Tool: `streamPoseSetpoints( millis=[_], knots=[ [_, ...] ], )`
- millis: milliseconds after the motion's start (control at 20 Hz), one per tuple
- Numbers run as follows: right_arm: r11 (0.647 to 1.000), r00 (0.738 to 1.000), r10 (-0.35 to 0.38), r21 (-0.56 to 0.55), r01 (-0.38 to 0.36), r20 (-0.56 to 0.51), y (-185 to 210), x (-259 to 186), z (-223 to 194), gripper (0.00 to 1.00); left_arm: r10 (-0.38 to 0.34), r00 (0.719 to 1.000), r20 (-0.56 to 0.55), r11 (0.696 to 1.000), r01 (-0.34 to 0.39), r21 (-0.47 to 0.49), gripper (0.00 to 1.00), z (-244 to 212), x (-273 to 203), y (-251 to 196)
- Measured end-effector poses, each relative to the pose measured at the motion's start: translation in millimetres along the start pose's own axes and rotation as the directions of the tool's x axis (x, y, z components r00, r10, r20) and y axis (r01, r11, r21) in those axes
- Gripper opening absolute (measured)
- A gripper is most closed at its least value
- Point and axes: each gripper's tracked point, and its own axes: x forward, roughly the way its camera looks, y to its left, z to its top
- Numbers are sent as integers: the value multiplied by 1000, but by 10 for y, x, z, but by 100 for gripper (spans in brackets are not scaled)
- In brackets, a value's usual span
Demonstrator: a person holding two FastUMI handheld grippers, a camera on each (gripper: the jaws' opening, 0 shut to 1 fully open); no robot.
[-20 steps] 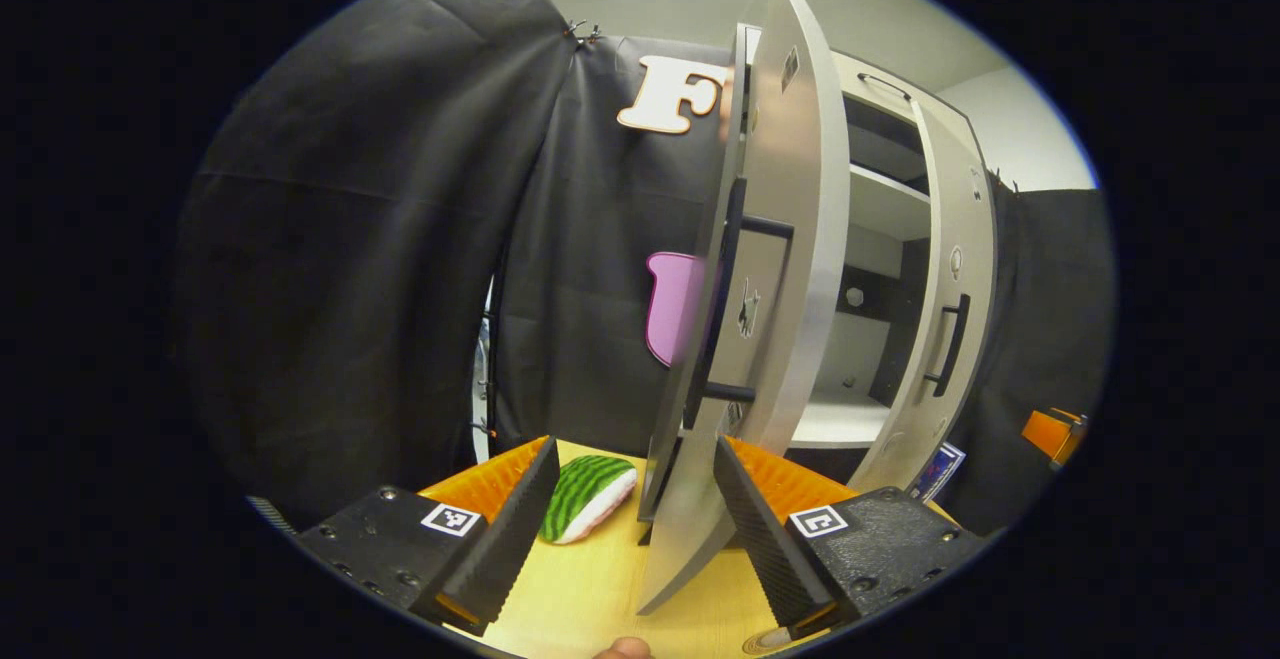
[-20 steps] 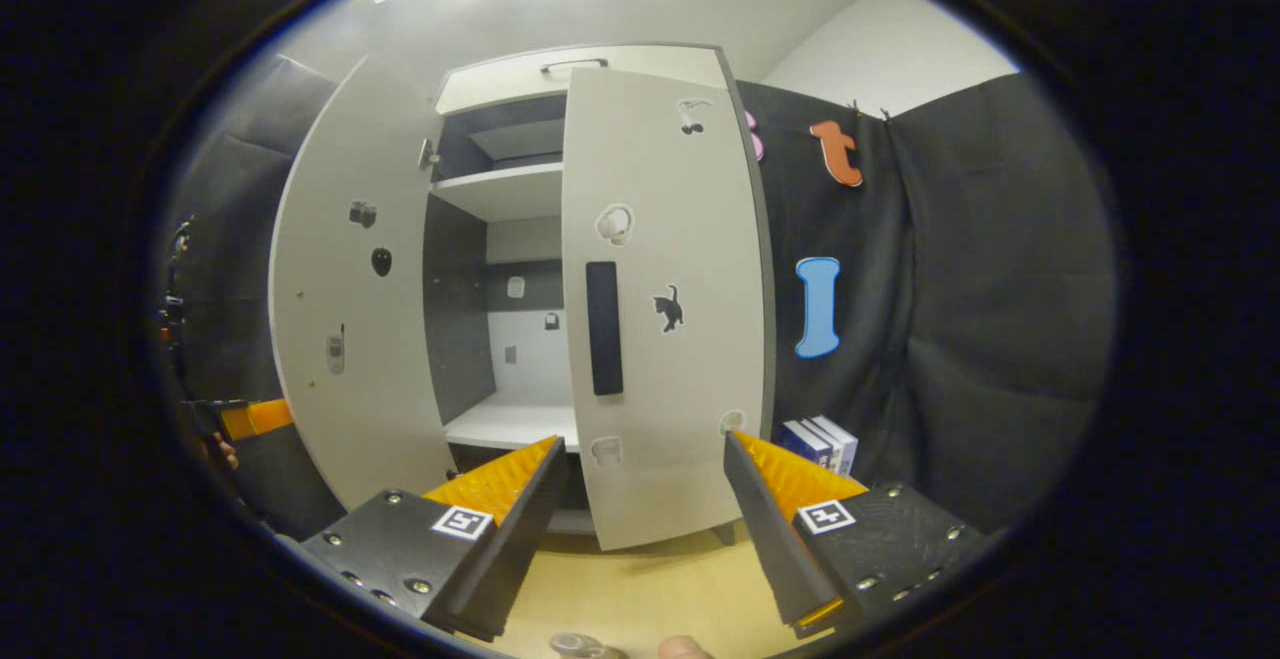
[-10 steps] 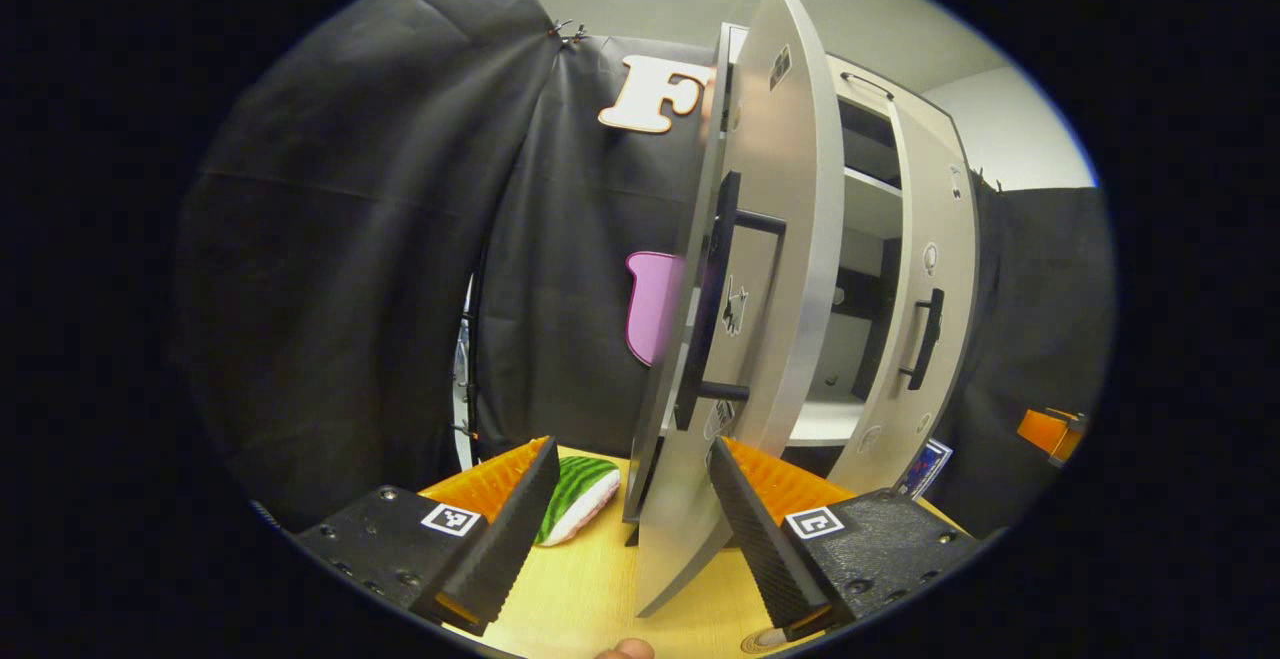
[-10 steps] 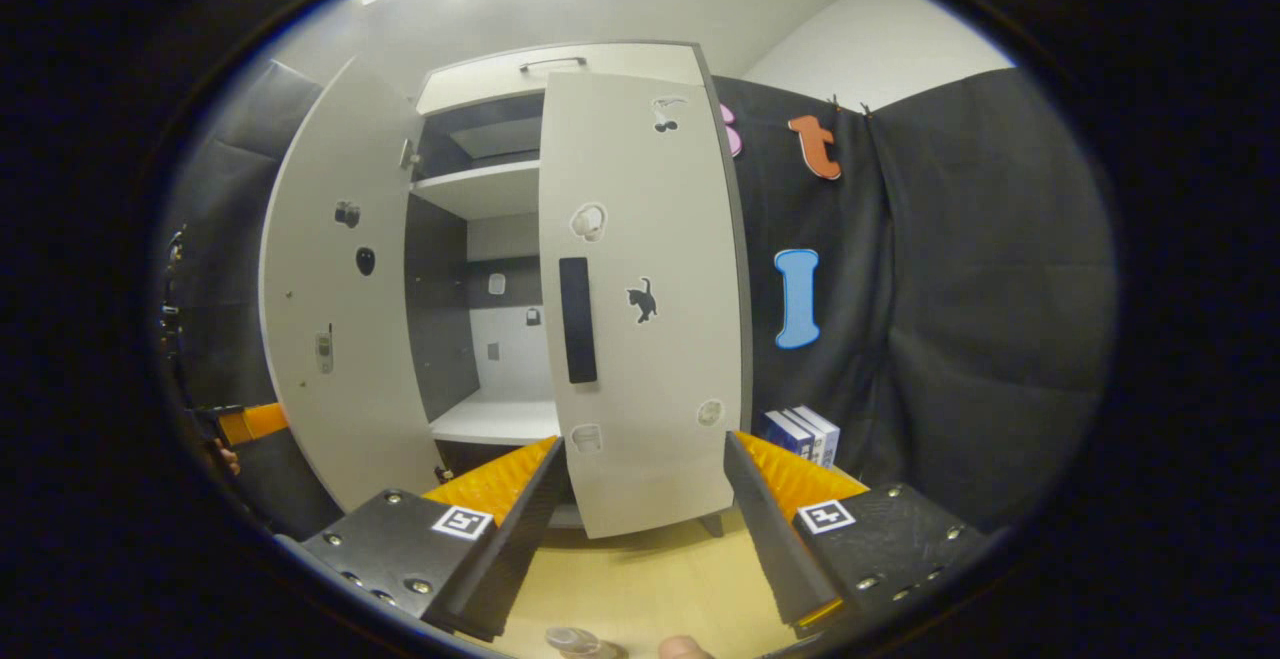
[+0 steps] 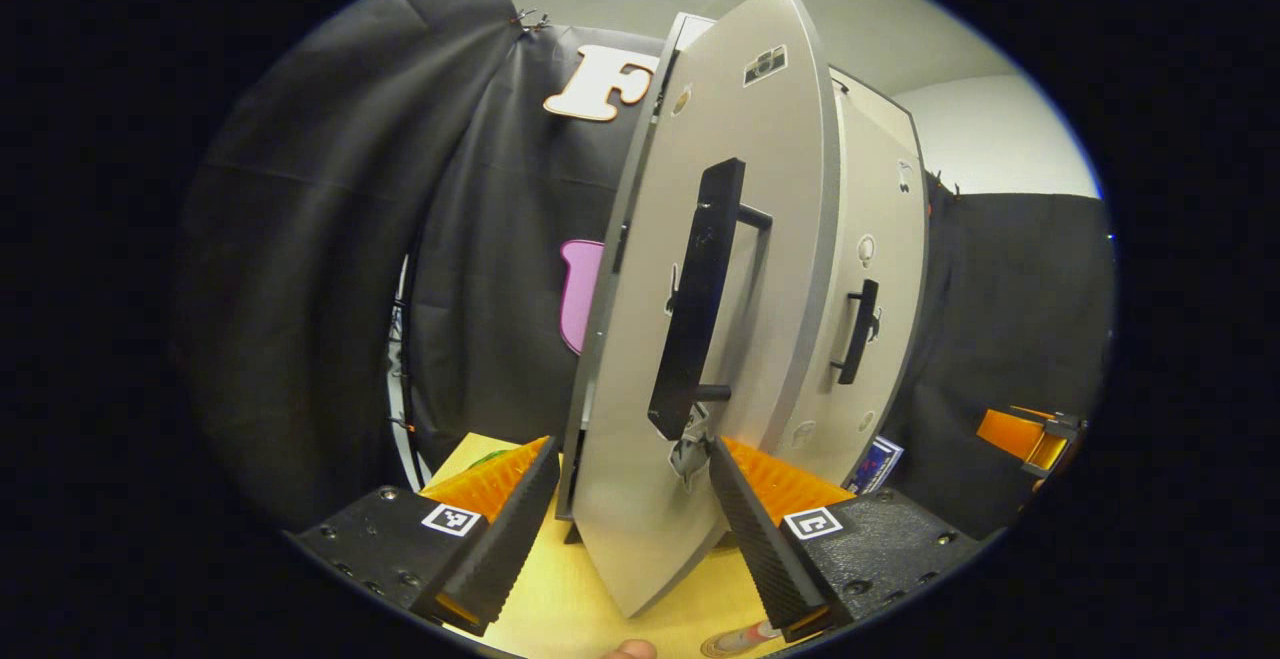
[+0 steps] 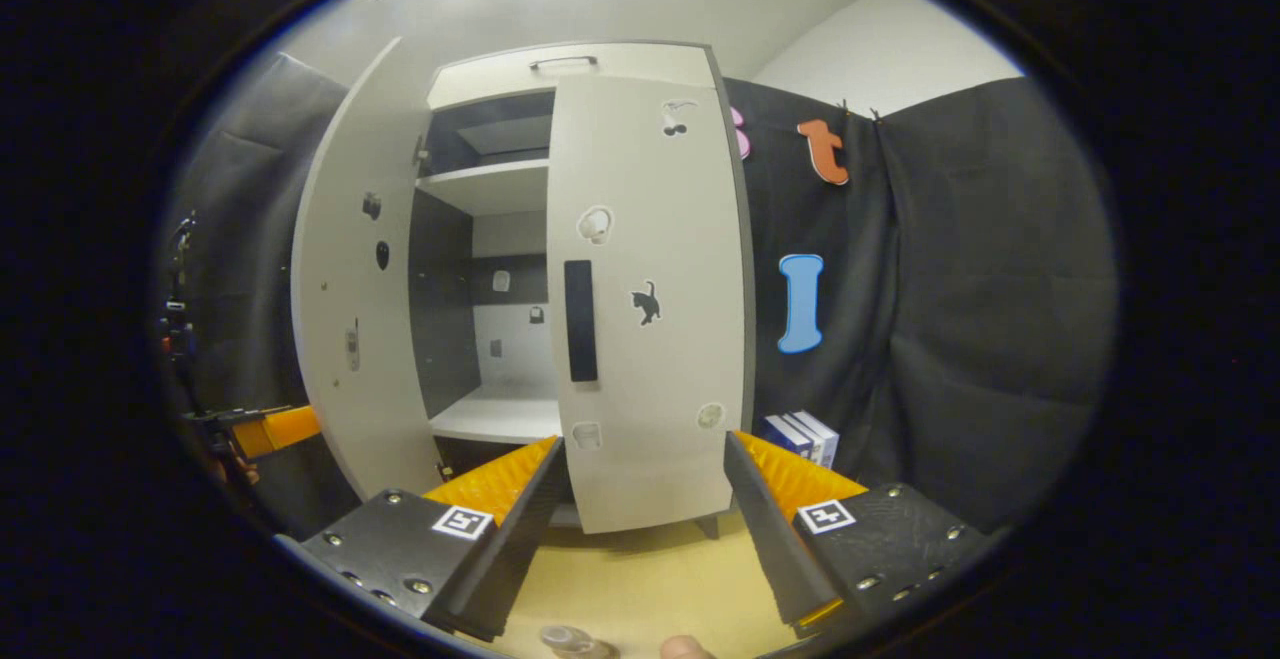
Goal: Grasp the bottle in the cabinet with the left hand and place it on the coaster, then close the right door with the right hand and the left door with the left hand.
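Pointing level at the pale grey cabinet's left door, the left gripper gapes around its lower edge; the right gripper, also spread wide, faces the right door. Two doors, one clear plastic bottle on the yellow wooden desk.

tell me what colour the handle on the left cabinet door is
Black. The handle stands out against the pale grey left door, best in the left gripper view.
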Motion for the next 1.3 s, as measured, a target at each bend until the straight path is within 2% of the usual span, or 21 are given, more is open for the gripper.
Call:
streamPoseSetpoints(
  millis=[200,250,300,350,500,700,900,1300],
  knots=[
    [1000,1000,-27,8,27,1,-103,-6,-2,95,-65,998,-2,997,65,29,95,-22,167,-261],
    [1000,1000,-28,8,28,-3,-106,-5,-20,99,-77,997,-4,996,77,34,95,-38,213,-319],
    [1000,1000,-28,7,28,-5,-105,-19,-30,95,-92,996,-7,995,92,40,95,-60,247,-381],
    [999,1000,-31,6,31,-2,-96,-29,-27,92,-115,993,-10,992,116,45,95,-76,262,-421],
    [999,999,-33,9,33,-2,-92,-33,-40,95,-193,980,-43,979,195,53,95,-151,353,-656],
    [999,999,-53,-3,53,9,-164,-41,-13,95,-220,974,-55,970,224,95,95,-204,432,-841],
    [997,997,-78,4,78,5,-268,-33,-23,95,-245,968,-64,963,250,96,94,-213,470,-953],
    [994,994,-112,-4,112,1,-490,26,24,95,-245,966,-80,963,252,96,95,-225,585,-1070]
  ],
)
